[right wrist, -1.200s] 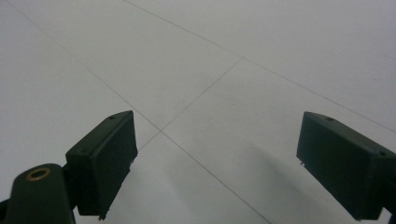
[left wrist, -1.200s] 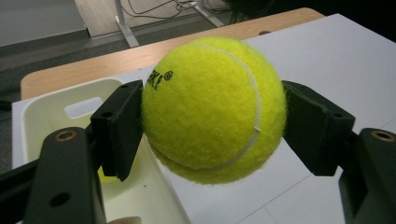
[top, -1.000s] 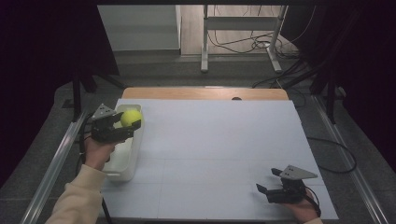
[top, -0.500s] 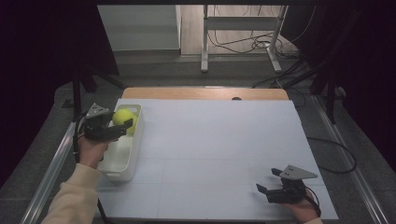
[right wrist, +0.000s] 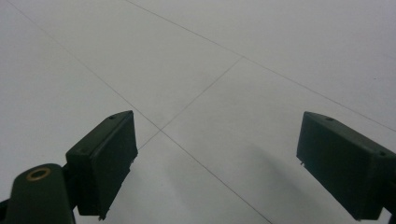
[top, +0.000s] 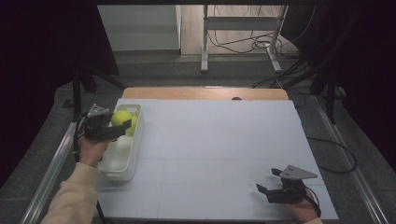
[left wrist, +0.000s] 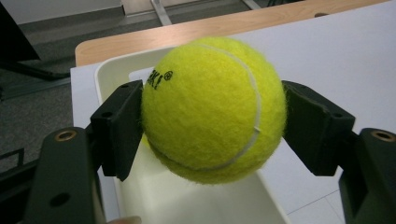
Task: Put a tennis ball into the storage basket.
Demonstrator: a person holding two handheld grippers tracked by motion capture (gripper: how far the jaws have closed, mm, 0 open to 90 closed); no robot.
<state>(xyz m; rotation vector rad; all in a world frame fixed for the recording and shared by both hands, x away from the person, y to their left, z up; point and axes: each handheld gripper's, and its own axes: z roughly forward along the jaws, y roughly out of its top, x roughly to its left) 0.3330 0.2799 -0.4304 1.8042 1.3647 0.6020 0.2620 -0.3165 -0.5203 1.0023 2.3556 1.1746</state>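
Observation:
A yellow-green tennis ball (top: 119, 115) (left wrist: 212, 107) is clamped between the black jaws of my left gripper (top: 122, 122) (left wrist: 215, 128), which is shut on it. The ball hangs over the far end of a white plastic bin (top: 119, 151) (left wrist: 108, 70) at the table's left edge. Another yellow patch (top: 134, 123) shows just right of the ball inside the bin; I cannot tell what it is. My right gripper (top: 267, 181) (right wrist: 233, 163) rests low over the white table sheet near the front right corner. Its jaws stand wide open with nothing between them.
The white sheet (top: 219, 140) covers most of the wooden table (top: 201, 93). Metal rails run along both sides of the table, and a stand with cables (top: 238, 42) is on the floor behind it.
My left gripper has carried the ball a little to the left, from above the bin's right rim to over its inside. The right gripper has not moved.

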